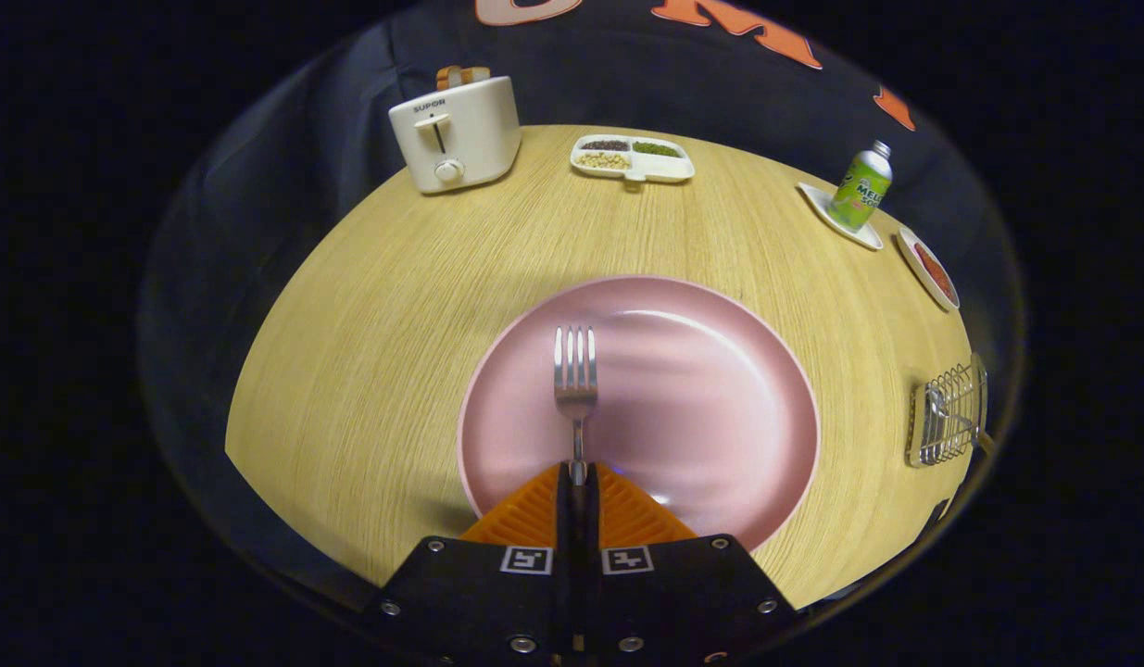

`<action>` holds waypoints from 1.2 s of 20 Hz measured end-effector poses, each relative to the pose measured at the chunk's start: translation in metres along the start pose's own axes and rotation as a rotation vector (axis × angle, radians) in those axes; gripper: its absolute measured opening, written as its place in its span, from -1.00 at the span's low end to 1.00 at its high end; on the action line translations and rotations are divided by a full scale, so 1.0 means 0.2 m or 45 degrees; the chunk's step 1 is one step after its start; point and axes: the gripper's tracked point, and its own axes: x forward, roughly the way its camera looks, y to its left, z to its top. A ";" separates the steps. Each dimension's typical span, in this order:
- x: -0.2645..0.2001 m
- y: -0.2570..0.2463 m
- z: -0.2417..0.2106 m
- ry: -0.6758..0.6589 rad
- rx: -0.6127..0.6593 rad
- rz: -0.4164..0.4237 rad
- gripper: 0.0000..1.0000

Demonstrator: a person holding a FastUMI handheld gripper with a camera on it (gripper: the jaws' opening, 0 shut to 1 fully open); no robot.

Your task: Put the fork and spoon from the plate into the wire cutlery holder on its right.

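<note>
A silver fork points straight ahead from my gripper, whose two fingers are shut on its handle. The fork hangs over the left half of the round pink plate, tines away from me. The wire cutlery holder stands on the wooden table to the right of the plate, and something metal, seemingly the spoon, shows inside it.
At the table's far side stand a cream toaster with bread in it, a white divided dish of grains, a green can on a white coaster and a small dish with red contents. Bare wood lies left of the plate.
</note>
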 end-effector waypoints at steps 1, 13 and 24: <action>-0.03 -0.05 0.02 -0.022 0.020 -0.008 -0.90; -0.56 -0.95 0.27 -0.344 0.285 -0.285 -0.90; -0.72 -1.47 0.11 -0.204 0.426 -0.393 -0.90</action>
